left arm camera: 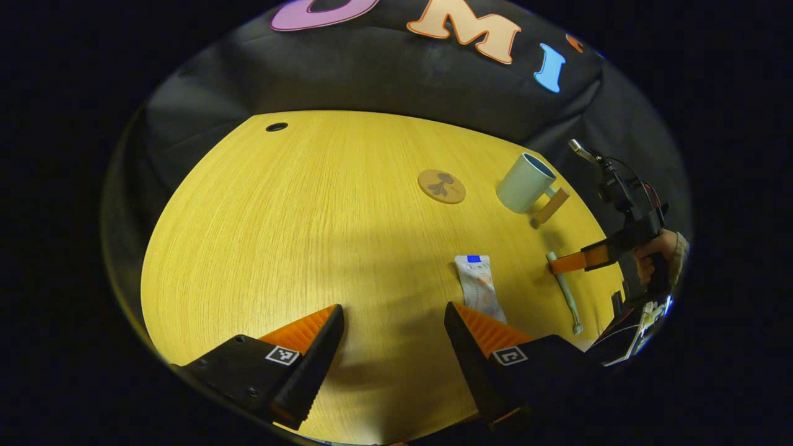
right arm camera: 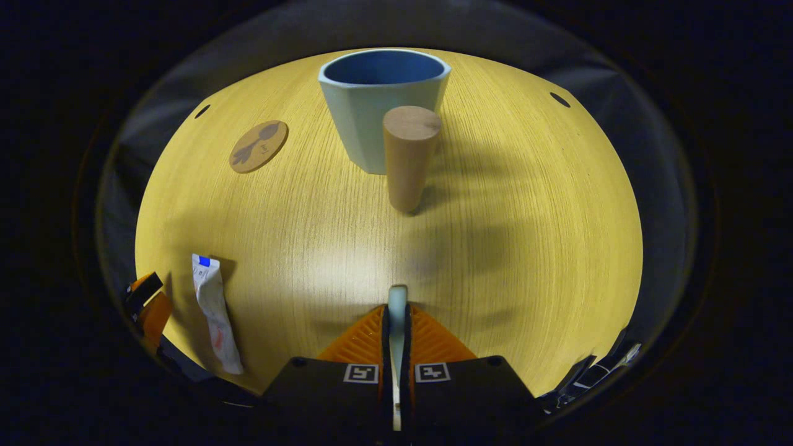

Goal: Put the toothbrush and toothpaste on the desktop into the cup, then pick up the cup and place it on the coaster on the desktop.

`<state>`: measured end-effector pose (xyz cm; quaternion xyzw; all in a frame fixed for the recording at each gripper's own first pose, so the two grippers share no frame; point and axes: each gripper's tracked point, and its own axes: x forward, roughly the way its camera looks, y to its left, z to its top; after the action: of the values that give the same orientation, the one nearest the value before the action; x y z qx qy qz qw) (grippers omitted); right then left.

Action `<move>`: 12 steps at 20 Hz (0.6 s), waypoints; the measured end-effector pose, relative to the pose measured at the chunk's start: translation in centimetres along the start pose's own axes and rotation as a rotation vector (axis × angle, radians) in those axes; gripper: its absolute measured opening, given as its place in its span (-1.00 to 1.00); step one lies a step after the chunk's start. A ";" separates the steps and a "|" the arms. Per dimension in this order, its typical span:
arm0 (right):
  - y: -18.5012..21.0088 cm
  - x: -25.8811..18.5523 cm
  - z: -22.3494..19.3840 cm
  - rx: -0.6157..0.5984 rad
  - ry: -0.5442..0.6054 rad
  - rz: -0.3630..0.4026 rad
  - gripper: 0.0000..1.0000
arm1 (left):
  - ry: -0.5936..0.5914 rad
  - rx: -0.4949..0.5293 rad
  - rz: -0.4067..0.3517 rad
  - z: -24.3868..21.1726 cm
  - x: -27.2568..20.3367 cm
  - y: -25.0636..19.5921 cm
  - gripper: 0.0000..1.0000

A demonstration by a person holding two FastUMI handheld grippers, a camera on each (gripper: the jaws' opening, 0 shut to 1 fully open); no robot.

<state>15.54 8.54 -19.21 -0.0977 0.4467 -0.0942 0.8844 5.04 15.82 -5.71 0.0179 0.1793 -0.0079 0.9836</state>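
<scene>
Right gripper view has the right gripper [right arm camera: 396, 322] clamped on the thin toothbrush [right arm camera: 396, 303], which could twist loose before the cup [right arm camera: 372, 111], while the left gripper [left arm camera: 393, 328] gapes over the toothpaste [left arm camera: 480, 285].

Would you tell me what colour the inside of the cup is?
Dark blue inside the pale cup, best in the right gripper view.

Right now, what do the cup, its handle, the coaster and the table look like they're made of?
Cup: probably ceramic, with a smooth matte pale glaze and a blue inside. Handle: looks like wood, a plain brown peg with a dull finish. Coaster: perhaps cork or wood, a flat tan disc with a dark print. Table: yellow wood-grain surface, possibly laminate.
</scene>
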 end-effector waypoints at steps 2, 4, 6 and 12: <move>-0.1 -0.1 0.0 0.007 -0.026 0.028 -0.86 | 0.012 0.016 0.000 0.1 0.0 -0.5 0.93; -0.2 -0.1 -0.5 -0.002 -0.024 0.068 -0.86 | 0.032 0.010 0.003 -0.1 0.0 -1.5 0.93; 0.0 -0.3 -0.8 -0.012 -0.029 0.115 -0.89 | 0.057 -0.024 0.002 -0.5 0.0 -2.7 0.92; -0.4 -1.9 -0.6 -0.018 -0.106 0.207 -0.89 | 0.120 -0.035 0.016 -0.6 0.1 -6.1 0.92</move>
<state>13.93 8.53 -17.98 -0.0637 0.4079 0.0071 0.9108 4.84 9.74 -6.49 0.0024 0.2381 0.0041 0.9712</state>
